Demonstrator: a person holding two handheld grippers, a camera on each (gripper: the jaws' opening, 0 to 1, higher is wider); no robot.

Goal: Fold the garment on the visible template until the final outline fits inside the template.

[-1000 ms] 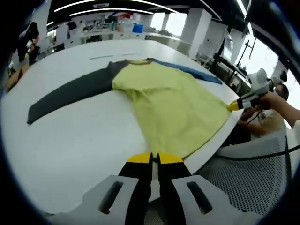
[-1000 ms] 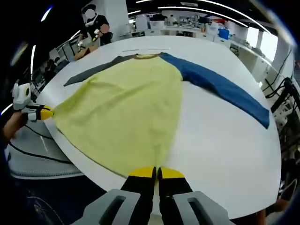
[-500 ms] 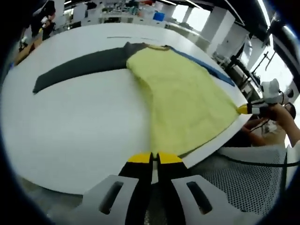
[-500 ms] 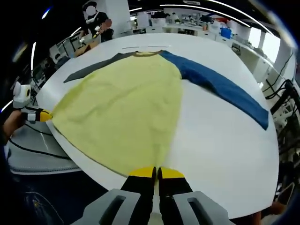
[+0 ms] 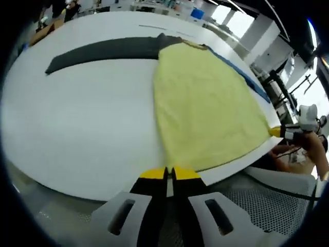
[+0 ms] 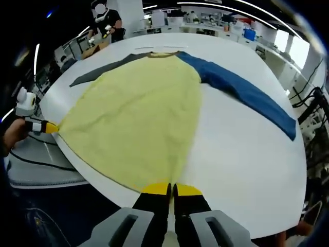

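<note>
Now spread flatter than a second ago: shirt (image 5: 205, 103) pulled smoother across the table (image 5: 77, 123), with the dark sleeve (image 5: 103, 49) lying straighter toward the far edge; in the right gripper view, hardly altered apart from fewer ripples in the cloth.

Largest first: round white table (image 6: 247, 154), carrying the whole garment. On it, shirt (image 6: 139, 113) lying face-flat, yellow body fanned wide toward the near rim, collar pointing to the far side. Hem draped right at the table edge, both lower corners lifted just past it.

Blue sleeve (image 6: 241, 92) stretched out flat, angled away from the body toward the far right in the right gripper view; in the left gripper view seen as a thin blue strip (image 5: 247, 77) behind the yellow body. Dark grey sleeve (image 6: 103, 69) stretched the opposite way, also flat on the tabletop.

Left gripper (image 5: 170, 174) with yellow-tipped jaws pressed together on one hem corner; seen from the other side as well, left gripper (image 6: 50, 127) pinching the yellow cloth at the table edge, held in a hand (image 6: 13, 133). Right gripper (image 6: 171, 189) likewise clamped on the opposite hem corner, and visible across the table as right gripper (image 5: 277, 131), tips touching the cloth.

Farther back, a person (image 6: 105, 23) standing beyond the table.
</note>
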